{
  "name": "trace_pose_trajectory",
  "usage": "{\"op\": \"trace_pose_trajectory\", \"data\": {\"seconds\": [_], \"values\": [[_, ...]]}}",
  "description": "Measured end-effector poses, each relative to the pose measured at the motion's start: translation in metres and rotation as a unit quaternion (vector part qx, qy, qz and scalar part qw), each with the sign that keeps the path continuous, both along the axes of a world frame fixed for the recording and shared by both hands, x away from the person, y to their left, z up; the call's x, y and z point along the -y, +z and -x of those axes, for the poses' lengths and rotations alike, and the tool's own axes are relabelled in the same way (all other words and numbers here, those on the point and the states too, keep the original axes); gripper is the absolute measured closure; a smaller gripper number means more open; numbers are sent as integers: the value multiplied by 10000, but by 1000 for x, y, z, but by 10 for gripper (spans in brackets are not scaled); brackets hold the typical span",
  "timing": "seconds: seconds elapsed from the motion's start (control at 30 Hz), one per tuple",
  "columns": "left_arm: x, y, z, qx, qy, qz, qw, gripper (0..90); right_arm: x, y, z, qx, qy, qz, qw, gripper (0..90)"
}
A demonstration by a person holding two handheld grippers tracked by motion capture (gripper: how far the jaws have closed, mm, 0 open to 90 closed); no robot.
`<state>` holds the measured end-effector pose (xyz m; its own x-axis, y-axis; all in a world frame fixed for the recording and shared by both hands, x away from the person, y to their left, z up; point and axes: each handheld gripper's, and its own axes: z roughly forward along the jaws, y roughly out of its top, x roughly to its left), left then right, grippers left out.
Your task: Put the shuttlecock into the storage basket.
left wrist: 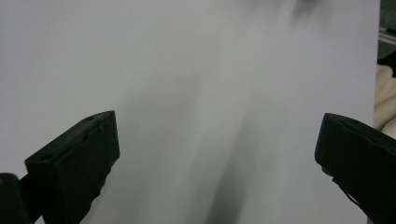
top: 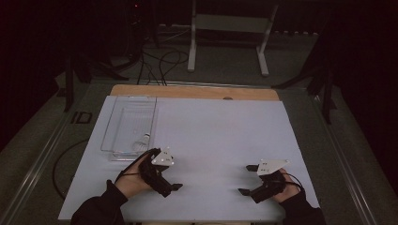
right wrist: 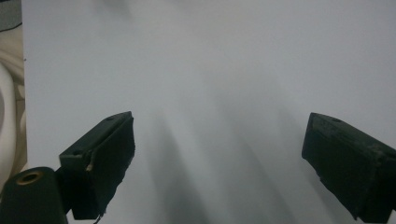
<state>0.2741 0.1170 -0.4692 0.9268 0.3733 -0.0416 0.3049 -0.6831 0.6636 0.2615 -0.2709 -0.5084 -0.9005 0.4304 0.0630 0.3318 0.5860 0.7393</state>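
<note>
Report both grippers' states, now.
Left gripper: open, fingers wide apart, holding nothing.
Right gripper: open, fingers wide apart, holding nothing.

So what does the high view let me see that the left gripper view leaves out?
The high view alone takes in the clear plastic tray at the sheet's far left, both hands, the right tongs, and the white frame on the floor beyond. The left gripper view alone gives a close look between the left tongs, jaws wide apart with nothing between. Both share the white sheet and the left tongs.
</note>
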Motion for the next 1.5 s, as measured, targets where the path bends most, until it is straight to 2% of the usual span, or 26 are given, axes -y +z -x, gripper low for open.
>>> {"op": "trace_pose_trajectory", "data": {"seconds": [0.1, 0.47, 0.77, 0.9, 1.03, 1.13, 1.23, 1.27, 1.5], "values": [[-4, -3, 3, 36, 69, -71, 9999, 1, 1, -1, 0, 12, -17, 39, 10000, 96], [-23, -15, 12, -37, 247, -101, 9996, 1, -1, -1, 3, 45, 8, 76, 10000, 96], [-42, -25, 17, -180, 386, -75, 9991, 1, -1, -1, 5, 58, 27, 81, 9999, 96], [-46, -29, 19, -165, 408, -44, 9990, 1, -1, -1, 6, 39, 33, 93, 9999, 96], [-51, -34, 20, -230, 456, -91, 9987, 1, -1, -1, 6, 39, 44, 91, 9999, 96], [-61, -37, 22, -240, 539, 55, 9982, 1, -1, -2, 6, 29, 40, 94, 9999, 96], [-62, -37, 23, -235, 576, 64, 9980, 1, -1, -2, 6, 32, 47, 108, 9999, 96], [-68, -37, 25, -260, 630, 170, 9975, 1, -1, -2, 7, 22, 42, 96, 9999, 96], [-75, -39, 27, -251, 704, 222, 9970, 1, 1, -2, 7, 14, 20, 107, 9999, 96]]}}
